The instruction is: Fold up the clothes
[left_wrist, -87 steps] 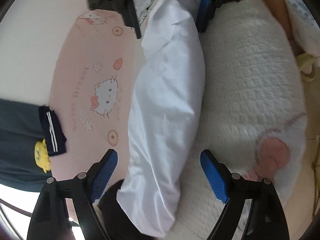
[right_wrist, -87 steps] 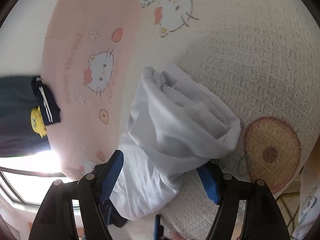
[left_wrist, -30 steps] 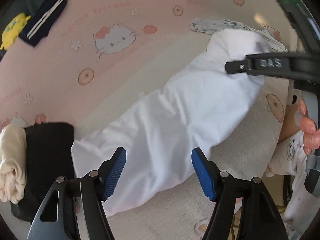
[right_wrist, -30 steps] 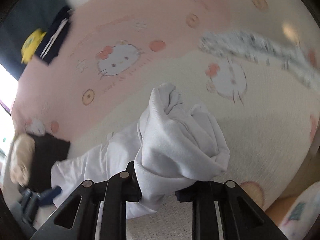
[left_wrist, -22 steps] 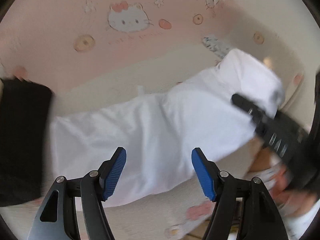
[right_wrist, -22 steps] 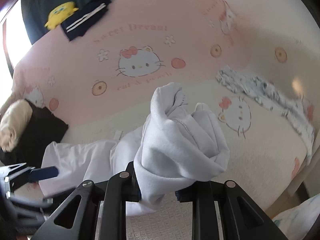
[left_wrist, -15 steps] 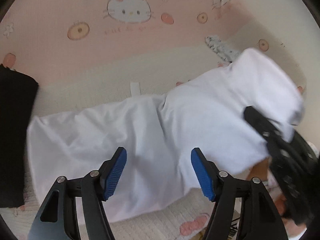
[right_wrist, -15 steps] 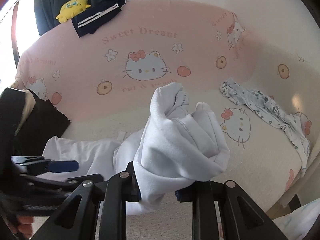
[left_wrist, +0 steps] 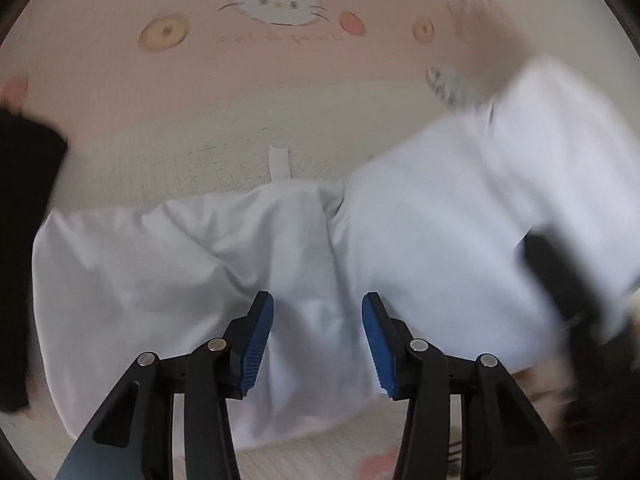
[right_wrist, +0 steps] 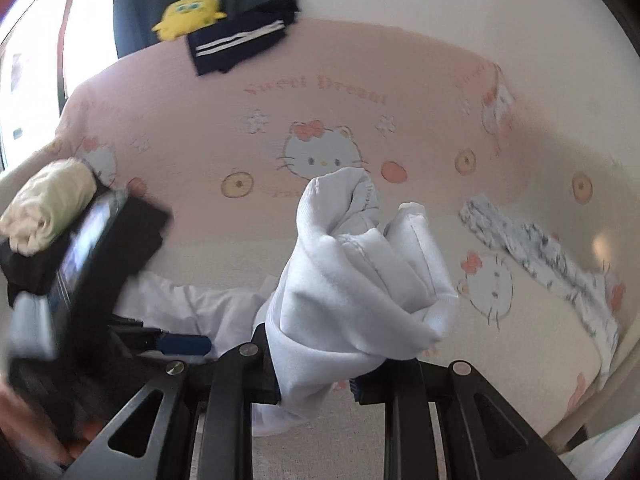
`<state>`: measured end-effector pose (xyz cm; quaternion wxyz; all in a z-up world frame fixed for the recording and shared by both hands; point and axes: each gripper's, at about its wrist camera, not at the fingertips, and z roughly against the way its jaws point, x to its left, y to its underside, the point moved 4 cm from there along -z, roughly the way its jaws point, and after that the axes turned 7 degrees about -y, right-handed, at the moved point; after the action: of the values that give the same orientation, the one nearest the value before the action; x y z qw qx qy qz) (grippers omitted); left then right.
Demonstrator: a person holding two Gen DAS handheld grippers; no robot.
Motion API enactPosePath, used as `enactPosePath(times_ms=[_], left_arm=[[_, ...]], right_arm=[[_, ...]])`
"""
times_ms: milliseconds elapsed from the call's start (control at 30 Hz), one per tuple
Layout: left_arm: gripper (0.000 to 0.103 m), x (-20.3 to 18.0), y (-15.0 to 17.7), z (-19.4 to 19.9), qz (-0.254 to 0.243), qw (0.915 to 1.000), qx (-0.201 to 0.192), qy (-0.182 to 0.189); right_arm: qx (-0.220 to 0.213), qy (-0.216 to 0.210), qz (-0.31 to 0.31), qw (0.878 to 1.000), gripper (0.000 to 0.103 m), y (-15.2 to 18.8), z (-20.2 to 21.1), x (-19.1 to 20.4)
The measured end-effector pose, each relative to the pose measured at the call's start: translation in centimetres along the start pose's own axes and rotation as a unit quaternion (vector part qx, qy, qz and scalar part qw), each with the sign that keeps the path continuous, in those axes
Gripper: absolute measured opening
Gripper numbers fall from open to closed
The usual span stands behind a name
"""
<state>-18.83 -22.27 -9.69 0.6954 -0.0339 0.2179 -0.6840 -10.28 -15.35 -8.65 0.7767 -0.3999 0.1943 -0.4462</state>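
Note:
A white garment lies stretched across the bed, its left part flat on the sheet and its right end lifted. My left gripper is open, its blue pads either side of the cloth's near edge, nothing pinched between them. My right gripper is shut on a bunched end of the same white garment, which stands up in a thick wad in front of the camera. In the right wrist view the left gripper's body is a blurred dark shape at the left, with one blue pad over the cloth.
The bed has a pink and cream cartoon-cat sheet. A black folded pile with a cream roll on it sits at the left. A navy striped garment and a yellow plush lie at the far edge; a patterned grey-white garment lies to the right.
My left gripper has dropped closer to the white garment's near edge and its fingers have narrowed. My right gripper keeps hold of the bunched end and has swung to face the far side of the bed.

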Motion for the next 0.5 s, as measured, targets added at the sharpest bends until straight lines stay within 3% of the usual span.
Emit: enactPosePath(times_ms=[133, 167, 200, 267, 400, 500], left_arm=[[0.045, 1.8, -0.4, 3.0, 0.035, 0.9976, -0.003, 0.059], [0.051, 2.2, -0.5, 3.7, 0.043, 0.9963, -0.004, 0.074], [0.063, 2.6, -0.6, 4.5, 0.052, 0.9947, -0.005, 0.089], [0.074, 3.5, -0.8, 6.0, 0.069, 0.9905, -0.007, 0.119], [0.074, 5.3, -1.3, 9.1, 0.103, 0.9788, -0.01, 0.177], [0.074, 5.6, -1.1, 8.7, 0.118, 0.9747, -0.008, 0.19]], right_arm=[[-0.003, -0.004, 0.032, 0.999, 0.022, -0.3, 0.0, 1.7], [-0.004, -0.006, 0.039, 0.999, 0.022, -0.3, 0.0, 2.2], [-0.004, -0.008, 0.047, 0.999, 0.022, -0.4, 0.0, 2.6], [-0.005, -0.012, 0.061, 0.998, 0.022, -0.5, 0.0, 3.5], [-0.006, -0.008, 0.101, 0.995, 0.022, -0.5, -0.2, 5.5], [0.0, -0.004, 0.135, 0.991, 0.022, -0.3, -0.5, 7.1]])
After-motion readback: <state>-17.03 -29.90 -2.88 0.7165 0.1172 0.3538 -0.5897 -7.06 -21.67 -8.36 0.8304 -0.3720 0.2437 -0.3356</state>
